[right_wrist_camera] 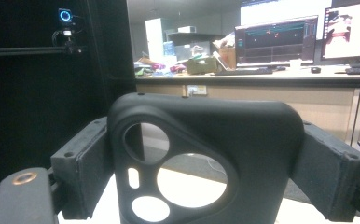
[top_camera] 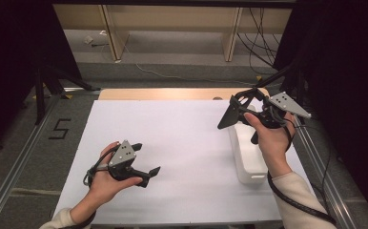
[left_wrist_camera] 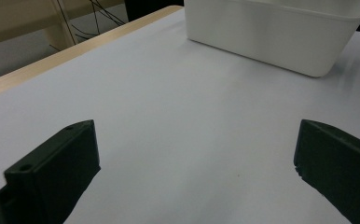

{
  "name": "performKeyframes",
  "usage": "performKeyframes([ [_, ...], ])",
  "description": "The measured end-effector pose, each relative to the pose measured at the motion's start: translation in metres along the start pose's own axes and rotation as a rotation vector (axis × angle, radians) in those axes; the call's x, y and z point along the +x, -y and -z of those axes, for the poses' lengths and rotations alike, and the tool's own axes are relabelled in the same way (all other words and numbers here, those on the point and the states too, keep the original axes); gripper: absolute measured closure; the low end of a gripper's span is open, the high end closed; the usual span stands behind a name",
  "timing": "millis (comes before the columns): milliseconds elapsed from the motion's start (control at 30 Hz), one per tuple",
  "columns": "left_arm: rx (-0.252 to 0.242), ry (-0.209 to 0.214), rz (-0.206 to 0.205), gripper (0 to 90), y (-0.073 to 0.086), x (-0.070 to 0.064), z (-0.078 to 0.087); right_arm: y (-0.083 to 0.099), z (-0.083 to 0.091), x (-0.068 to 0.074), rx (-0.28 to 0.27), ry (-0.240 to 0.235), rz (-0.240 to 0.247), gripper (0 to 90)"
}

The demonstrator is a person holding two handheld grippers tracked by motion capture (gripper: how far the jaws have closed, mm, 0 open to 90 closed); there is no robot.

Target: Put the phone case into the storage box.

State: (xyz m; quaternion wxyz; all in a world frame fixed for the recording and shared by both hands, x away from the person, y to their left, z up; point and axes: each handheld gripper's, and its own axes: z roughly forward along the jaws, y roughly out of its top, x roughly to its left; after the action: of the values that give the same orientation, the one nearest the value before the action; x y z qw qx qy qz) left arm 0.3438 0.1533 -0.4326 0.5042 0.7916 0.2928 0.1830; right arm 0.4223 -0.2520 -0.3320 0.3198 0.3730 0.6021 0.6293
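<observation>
White-covered desk (top_camera: 172, 143) carried white plastic bin (top_camera: 249, 157) at right edge. Right tool (top_camera: 237, 112) clamped black phone case (right_wrist_camera: 201, 163), raised just above bin's far end. Left tool (top_camera: 146, 160) wide open, empty, well apart.

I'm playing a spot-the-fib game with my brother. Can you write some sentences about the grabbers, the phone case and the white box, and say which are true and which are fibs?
1. The right gripper is shut on a black phone case. True.
2. The phone case is lying flat on the table. False: it is held up in the air, above the white box.
3. The left gripper is open with nothing between its jaws. True.
4. The white box stands on the person's left side of the table. False: it stands at the right side, under the right hand.
5. The phone case has round holes cut in it. True.
</observation>
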Motion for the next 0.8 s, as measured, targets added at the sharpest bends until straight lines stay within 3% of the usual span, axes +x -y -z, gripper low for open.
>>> performKeyframes([
  [800,-0.002,0.002,0.000,0.0,0.000,0.000,0.000,-0.004,0.005,-0.013,-0.013,0.045,-0.004,15.2],
])
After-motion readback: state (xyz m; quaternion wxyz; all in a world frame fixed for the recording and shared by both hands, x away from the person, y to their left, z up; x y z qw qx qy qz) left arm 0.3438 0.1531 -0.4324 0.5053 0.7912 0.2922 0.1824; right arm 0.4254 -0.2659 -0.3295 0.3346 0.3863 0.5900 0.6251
